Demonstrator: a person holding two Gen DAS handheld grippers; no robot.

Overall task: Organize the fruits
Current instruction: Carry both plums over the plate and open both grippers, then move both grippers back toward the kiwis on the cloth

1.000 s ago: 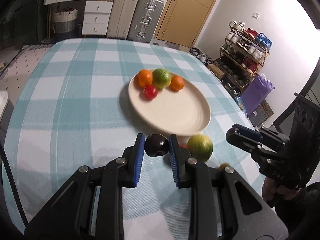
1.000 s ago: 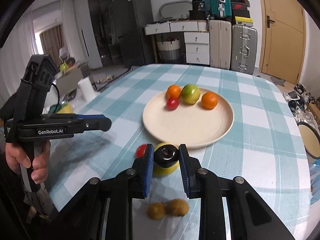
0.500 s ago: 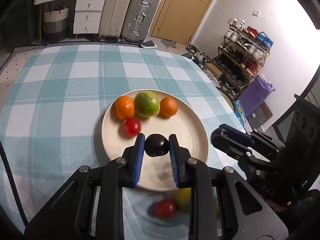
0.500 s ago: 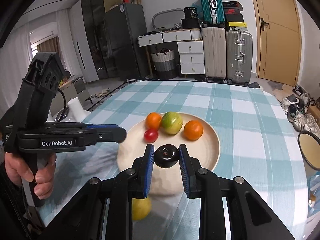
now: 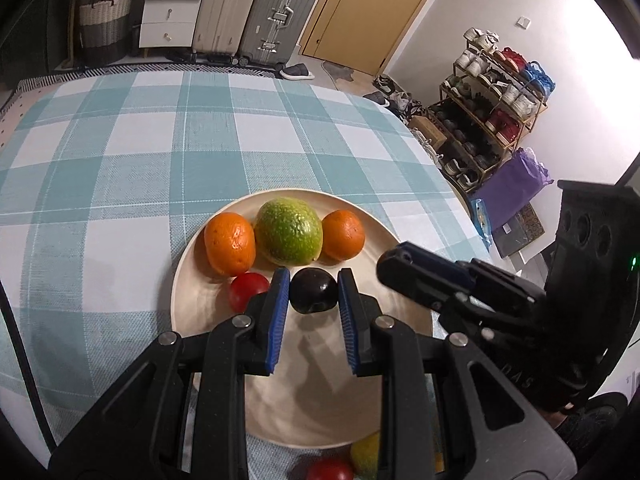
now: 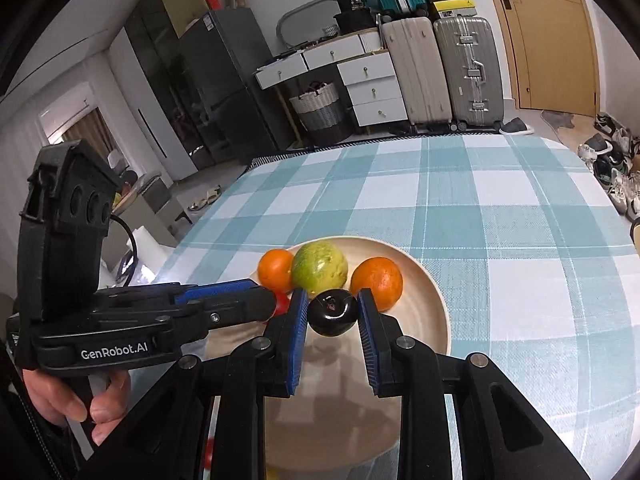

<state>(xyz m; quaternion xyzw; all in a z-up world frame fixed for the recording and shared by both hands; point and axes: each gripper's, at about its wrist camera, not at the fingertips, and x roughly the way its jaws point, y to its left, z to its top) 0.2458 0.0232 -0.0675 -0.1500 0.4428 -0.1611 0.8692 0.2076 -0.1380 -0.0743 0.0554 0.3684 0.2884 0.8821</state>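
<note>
A cream plate on the checked tablecloth holds two oranges, a green fruit and a red tomato. My left gripper is shut on a dark plum over the plate, just in front of the green fruit. My right gripper is shut on another dark plum, also over the plate beside the right orange. Each gripper shows in the other's view: the right one and the left one.
A red tomato and a yellow fruit lie on the cloth at the plate's near edge. Suitcases, drawers and a shoe rack stand beyond the table.
Both grippers have carried their plums forward from the near table edge to over the plate, close to the fruit row. The loose fruits have dropped behind, under the grippers.
</note>
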